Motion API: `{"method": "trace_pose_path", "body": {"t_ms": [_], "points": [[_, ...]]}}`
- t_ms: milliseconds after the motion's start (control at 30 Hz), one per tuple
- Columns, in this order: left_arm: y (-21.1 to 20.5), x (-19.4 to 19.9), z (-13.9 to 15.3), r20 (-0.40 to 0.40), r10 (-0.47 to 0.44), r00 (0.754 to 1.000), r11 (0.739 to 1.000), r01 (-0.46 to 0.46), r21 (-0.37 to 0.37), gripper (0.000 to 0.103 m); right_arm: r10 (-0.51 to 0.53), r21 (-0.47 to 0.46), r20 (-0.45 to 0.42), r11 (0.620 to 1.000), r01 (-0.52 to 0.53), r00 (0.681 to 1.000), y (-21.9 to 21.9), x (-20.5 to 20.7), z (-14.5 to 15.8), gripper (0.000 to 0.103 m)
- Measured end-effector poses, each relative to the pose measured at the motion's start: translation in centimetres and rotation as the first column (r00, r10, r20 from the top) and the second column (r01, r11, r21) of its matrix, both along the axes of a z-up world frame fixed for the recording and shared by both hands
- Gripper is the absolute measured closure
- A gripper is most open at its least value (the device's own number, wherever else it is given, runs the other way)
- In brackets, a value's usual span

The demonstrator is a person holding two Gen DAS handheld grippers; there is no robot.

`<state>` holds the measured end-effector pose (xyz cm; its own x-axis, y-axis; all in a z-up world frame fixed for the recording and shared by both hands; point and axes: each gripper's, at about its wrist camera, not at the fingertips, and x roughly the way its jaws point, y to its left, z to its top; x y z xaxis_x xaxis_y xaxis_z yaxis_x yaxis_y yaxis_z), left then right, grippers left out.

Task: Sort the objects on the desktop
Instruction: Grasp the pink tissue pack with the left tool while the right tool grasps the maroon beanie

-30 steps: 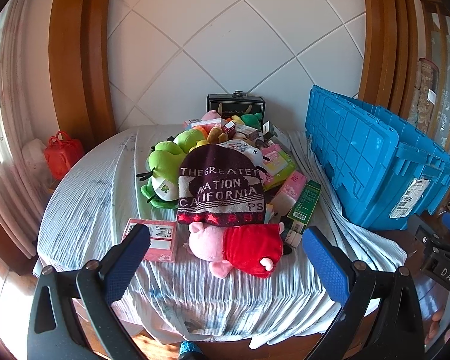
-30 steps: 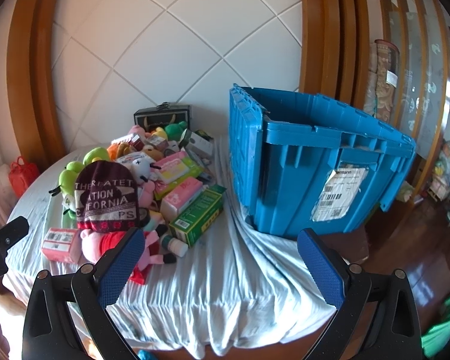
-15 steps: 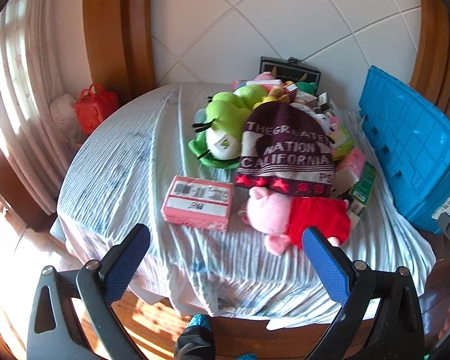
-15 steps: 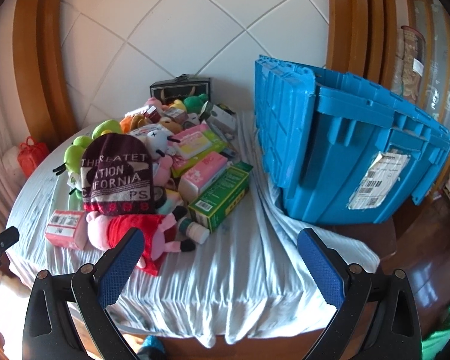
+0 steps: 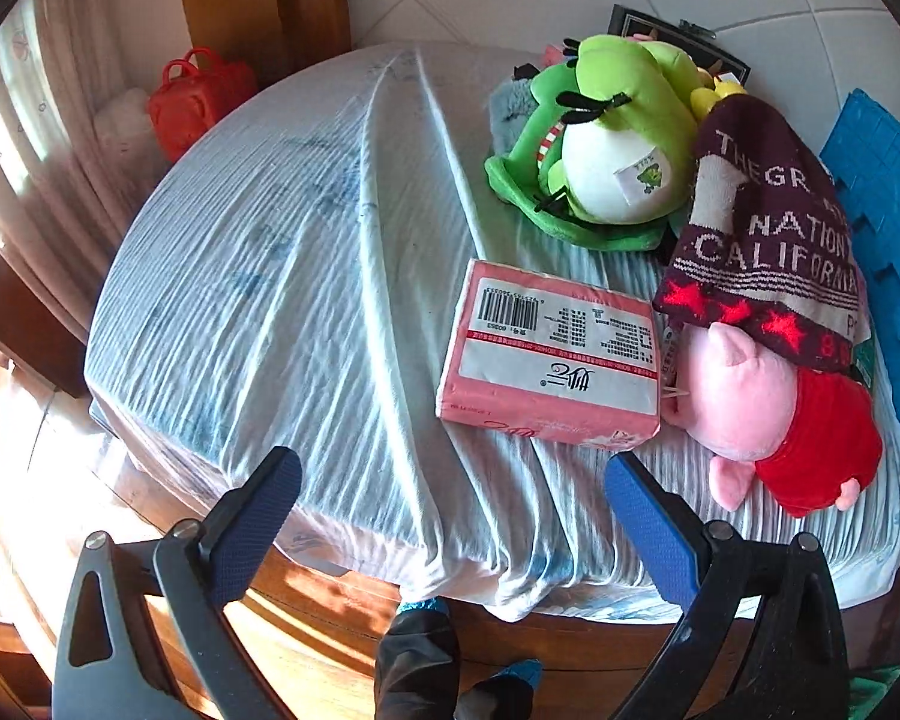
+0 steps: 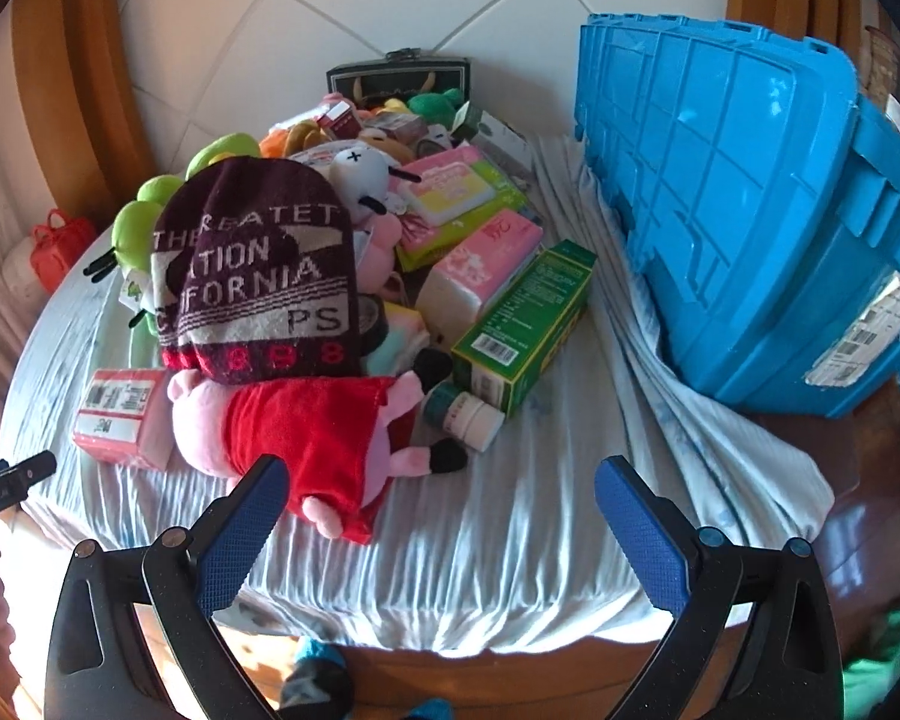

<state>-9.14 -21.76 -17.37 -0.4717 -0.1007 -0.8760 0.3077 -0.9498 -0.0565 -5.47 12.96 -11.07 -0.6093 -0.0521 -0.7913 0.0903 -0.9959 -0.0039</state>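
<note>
Altogether two empty, spread grippers (image 5: 450, 510) (image 6: 441, 510).

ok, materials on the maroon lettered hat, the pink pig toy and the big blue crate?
Maroon lettered hat: looks like knitted yarn, matte; ribbed stitch rows show. Pink pig toy in the red dress: soft plush fabric, fuzzy nap, probably stuffed. Big blue crate: rigid moulded plastic, slightly glossy, ribbed walls catching highlights.

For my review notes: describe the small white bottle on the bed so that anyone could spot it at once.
Start at the big blue crate on the right of the pale sheet. Left of it lies a long green box; the white bottle lies on its side at that box's near end, beside the pig plush. Its dark green cap sets it apart.
</note>
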Motion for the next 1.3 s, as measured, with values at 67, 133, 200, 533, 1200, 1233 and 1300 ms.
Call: {"method": "trace_pose_path", "body": {"t_ms": [67,133,200,533,1200,1233,1300], "points": [[0.8,-1.3,-0.6,0.017,-0.060,0.998,0.998,0.060,0.015,0.000,-0.005,0.002,0.026,1.000,0.005,1.000,-0.6,-0.7,-0.5,0.000],[2.2,-2.6,-1.3,0.041,-0.132,0.990,0.991,0.132,0.004,0.000,-0.017,0.005,0.046,1.000,0.017,0.999,-1.1,-1.1,-1.0,0.000],[3.6,-3.6,-2.4,0.065,-0.191,0.979,0.982,0.191,0.005,0.000,-0.019,0.008,0.060,1.000,0.019,0.998,-1.6,-1.5,-1.4,0.000],[0.2,-4.6,-5.1,0.139,-0.128,0.982,0.967,0.155,-0.200,0.000,-0.002,0.026,0.136,1.000,-0.001,0.991,-3.9,-3.3,-4.1,0.000],[-2.0,-10.0,-2.8,0.109,0.092,0.990,0.993,-0.100,0.067,0.000,0.004,-0.009,0.105,1.000,-0.003,0.994,-7.5,-5.7,-1.5,0.000],[-1.9,-10.2,-3.2,0.125,0.109,0.986,0.991,-0.118,0.065,0.000,0.014,-0.015,0.103,1.000,-0.013,0.995,-7.6,-5.8,-1.3,0.000],[-2.0,-10.8,-4.1,0.151,0.140,0.979,0.986,-0.152,0.068,0.000,0.038,-0.015,0.104,0.999,-0.037,0.994,-7.7,-6.5,-1.1,0.000]]}}
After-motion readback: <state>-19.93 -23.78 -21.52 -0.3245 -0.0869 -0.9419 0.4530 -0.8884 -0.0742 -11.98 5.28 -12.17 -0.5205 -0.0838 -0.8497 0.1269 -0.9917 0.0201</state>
